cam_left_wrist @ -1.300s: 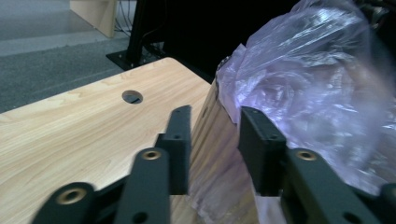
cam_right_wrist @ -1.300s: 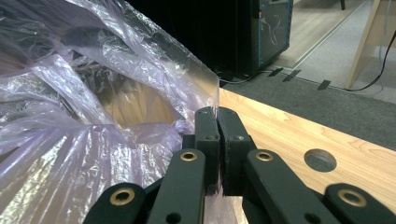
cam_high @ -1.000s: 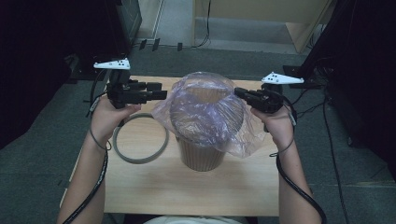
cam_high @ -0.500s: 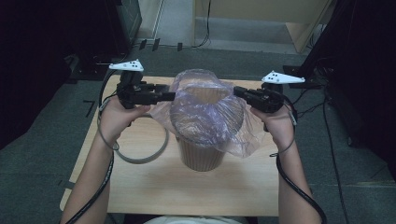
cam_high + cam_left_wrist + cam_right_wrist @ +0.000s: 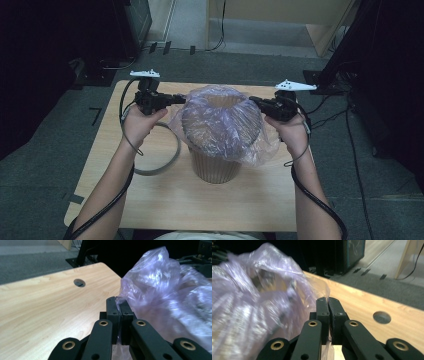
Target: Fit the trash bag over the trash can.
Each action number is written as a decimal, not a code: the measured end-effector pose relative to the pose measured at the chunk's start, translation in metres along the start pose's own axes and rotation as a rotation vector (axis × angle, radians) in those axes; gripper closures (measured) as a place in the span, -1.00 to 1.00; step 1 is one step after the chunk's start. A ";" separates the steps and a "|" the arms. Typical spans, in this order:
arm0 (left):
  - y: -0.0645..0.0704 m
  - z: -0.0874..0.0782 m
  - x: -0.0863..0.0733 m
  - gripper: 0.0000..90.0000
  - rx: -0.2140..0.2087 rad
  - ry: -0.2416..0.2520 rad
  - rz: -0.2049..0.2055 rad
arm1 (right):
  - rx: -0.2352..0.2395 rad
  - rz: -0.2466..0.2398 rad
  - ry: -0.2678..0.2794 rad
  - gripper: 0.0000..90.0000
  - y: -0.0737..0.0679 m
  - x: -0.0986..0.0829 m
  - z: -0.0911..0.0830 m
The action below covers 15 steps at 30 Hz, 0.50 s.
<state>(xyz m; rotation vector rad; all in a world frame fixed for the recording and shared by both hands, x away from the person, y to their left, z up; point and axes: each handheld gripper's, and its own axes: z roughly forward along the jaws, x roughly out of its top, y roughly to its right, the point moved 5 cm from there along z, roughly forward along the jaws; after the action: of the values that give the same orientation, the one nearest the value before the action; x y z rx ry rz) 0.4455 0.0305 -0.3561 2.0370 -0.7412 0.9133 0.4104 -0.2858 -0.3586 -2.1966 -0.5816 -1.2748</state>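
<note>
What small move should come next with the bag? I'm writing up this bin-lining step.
Probably draw both claws down and outward to seat the rim. The left claw and right claw are each shut on the plastic bag, which is draped over the bin but puffed up and loose around the top.

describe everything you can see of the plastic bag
The plastic bag is thin, clear film with a faint purple sheen, crinkled and glossy. It is draped over the mouth of the ribbed brown bin, hanging partway down its sides. The left gripper and right gripper each pinch its edge on opposite sides.
</note>
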 end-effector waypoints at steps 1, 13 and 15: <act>-0.004 0.003 -0.003 0.99 0.006 -0.009 -0.007 | 0.003 0.002 -0.010 0.96 0.001 -0.002 0.002; -0.014 0.006 -0.017 0.92 -0.047 -0.024 -0.024 | 0.012 -0.006 -0.067 0.82 0.009 -0.019 0.005; -0.013 0.003 -0.015 0.71 -0.054 -0.010 -0.021 | 0.009 -0.017 -0.037 0.70 0.010 -0.015 -0.003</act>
<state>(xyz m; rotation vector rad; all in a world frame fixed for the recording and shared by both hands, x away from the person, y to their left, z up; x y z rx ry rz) 0.4473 0.0383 -0.3745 2.0000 -0.7412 0.8631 0.4079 -0.2970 -0.3727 -2.2164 -0.6203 -1.2407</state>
